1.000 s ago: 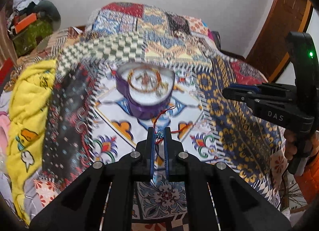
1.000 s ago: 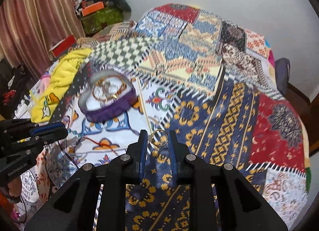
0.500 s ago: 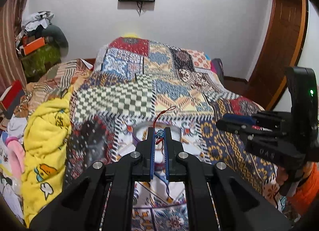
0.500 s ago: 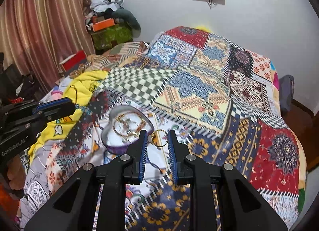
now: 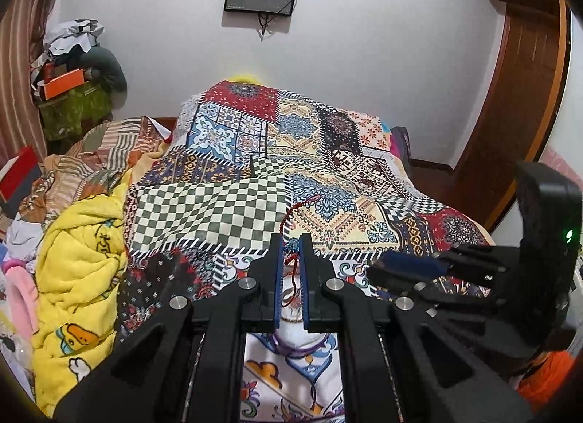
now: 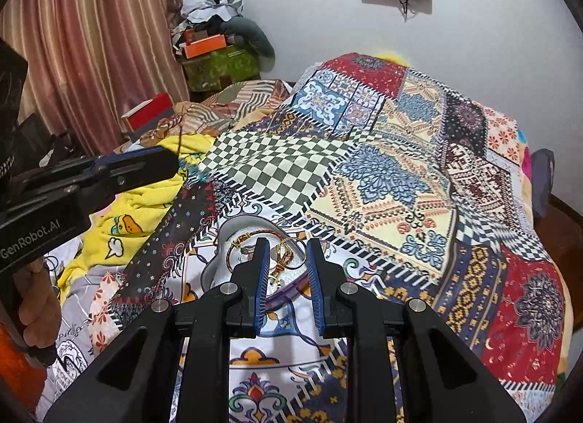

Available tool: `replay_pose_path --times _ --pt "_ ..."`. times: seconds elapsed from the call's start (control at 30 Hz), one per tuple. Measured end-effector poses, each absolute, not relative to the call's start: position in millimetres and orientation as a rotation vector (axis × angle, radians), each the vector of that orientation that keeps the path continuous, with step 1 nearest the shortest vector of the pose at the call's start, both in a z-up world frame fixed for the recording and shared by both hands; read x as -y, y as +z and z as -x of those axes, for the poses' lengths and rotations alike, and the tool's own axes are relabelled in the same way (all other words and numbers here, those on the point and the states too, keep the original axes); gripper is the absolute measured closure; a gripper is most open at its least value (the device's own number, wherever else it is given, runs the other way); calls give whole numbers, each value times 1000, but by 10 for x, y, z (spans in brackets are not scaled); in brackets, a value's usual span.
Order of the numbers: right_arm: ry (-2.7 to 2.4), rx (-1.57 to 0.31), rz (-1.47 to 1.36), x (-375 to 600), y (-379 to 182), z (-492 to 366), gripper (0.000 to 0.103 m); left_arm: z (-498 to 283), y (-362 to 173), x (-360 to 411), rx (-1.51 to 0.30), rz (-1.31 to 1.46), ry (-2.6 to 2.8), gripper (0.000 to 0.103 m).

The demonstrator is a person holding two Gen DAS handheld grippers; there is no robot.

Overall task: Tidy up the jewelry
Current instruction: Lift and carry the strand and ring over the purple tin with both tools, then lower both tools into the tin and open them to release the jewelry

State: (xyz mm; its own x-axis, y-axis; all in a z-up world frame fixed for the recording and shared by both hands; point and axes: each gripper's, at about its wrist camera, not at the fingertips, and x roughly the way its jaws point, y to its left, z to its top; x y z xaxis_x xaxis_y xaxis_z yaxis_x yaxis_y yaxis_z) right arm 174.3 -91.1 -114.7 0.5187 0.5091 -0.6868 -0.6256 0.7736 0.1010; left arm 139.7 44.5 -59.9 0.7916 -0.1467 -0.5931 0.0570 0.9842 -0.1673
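Observation:
My left gripper (image 5: 290, 259) is shut on a red cord bracelet (image 5: 291, 248) with a blue bead; its cord loops up past the fingertips. Just beneath it shows the purple rim of the heart-shaped jewelry box (image 5: 291, 344). In the right wrist view, my right gripper (image 6: 288, 259) holds a gold ring (image 6: 291, 240) between its fingers, directly above the white-lined box (image 6: 218, 262). A braided gold bangle (image 6: 251, 235) lies inside the box. The left gripper (image 6: 171, 166) hovers to the left of the box. The right gripper (image 5: 400, 266) sits to the right of the left one.
The box rests on a patchwork quilt (image 6: 382, 175) covering a bed. A yellow blanket (image 5: 83, 259) is bunched along the left side. Clutter with an orange box (image 6: 204, 45) stands by the curtain (image 6: 91, 40). A wooden door (image 5: 510, 94) is at the right.
Both grippers have moved in over the box, still holding their pieces. The views have tilted up, and the box now lies right under the fingertips.

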Motion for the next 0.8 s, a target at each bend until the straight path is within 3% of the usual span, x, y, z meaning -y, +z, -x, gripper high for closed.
replay_pose_path --times 0.8 --pt "735 -876 231 612 -1658 -1985 84 -1871 -1438 -511 -851 204 -184 96"
